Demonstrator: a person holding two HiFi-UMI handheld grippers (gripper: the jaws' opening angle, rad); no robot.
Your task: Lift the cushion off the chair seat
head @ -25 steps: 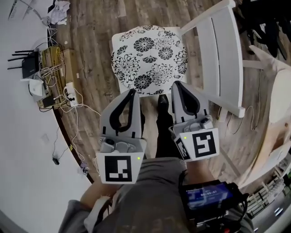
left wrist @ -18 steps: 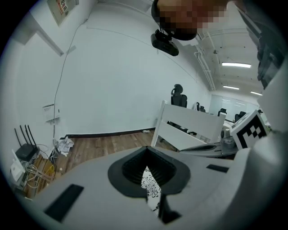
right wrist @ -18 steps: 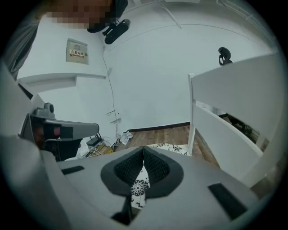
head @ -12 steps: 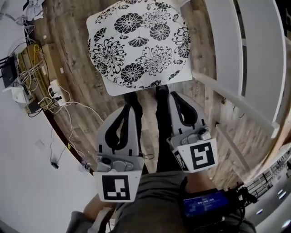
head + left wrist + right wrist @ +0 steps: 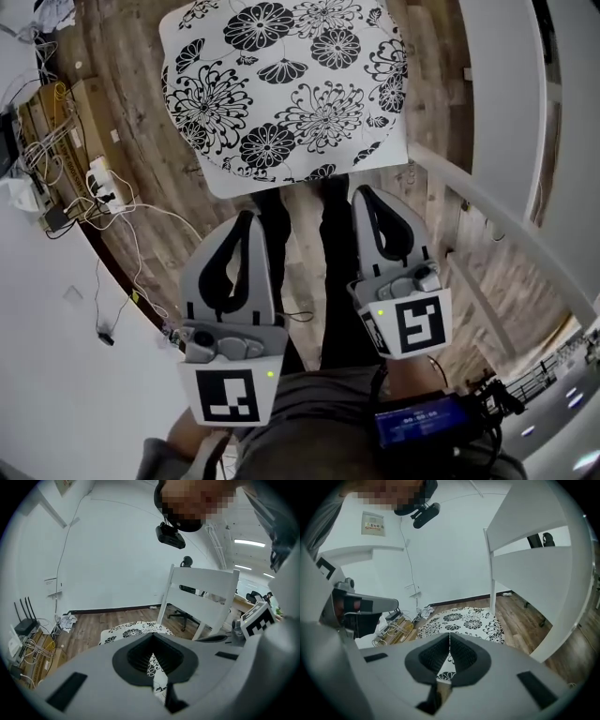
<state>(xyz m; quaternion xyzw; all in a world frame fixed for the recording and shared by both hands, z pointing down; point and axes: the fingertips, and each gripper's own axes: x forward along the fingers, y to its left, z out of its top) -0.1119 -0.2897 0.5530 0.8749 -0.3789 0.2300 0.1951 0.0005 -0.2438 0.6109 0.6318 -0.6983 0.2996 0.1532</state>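
The cushion (image 5: 281,84), white with black flowers, lies flat on the seat of the white chair (image 5: 511,122) and hides the seat. It also shows ahead of the jaws as the cushion (image 5: 126,632) and the cushion (image 5: 464,620). My left gripper (image 5: 248,217) hangs just short of the cushion's near edge, jaws shut with nothing in them. My right gripper (image 5: 366,193) is beside it, tips close to the same edge, also shut and empty. Neither touches the cushion. The chair's back (image 5: 201,590) rises to the right.
On the wooden floor at the left lie a cardboard box with a router, a power strip and tangled cables (image 5: 56,131), against a white wall. The person's dark trouser legs and shoes (image 5: 333,253) stand between the grippers. A chair crossbar (image 5: 497,234) runs at the right.
Both grippers and the head camera have come down toward the chair; the cushion now looks larger and nearer. Both sets of jaws stayed shut.
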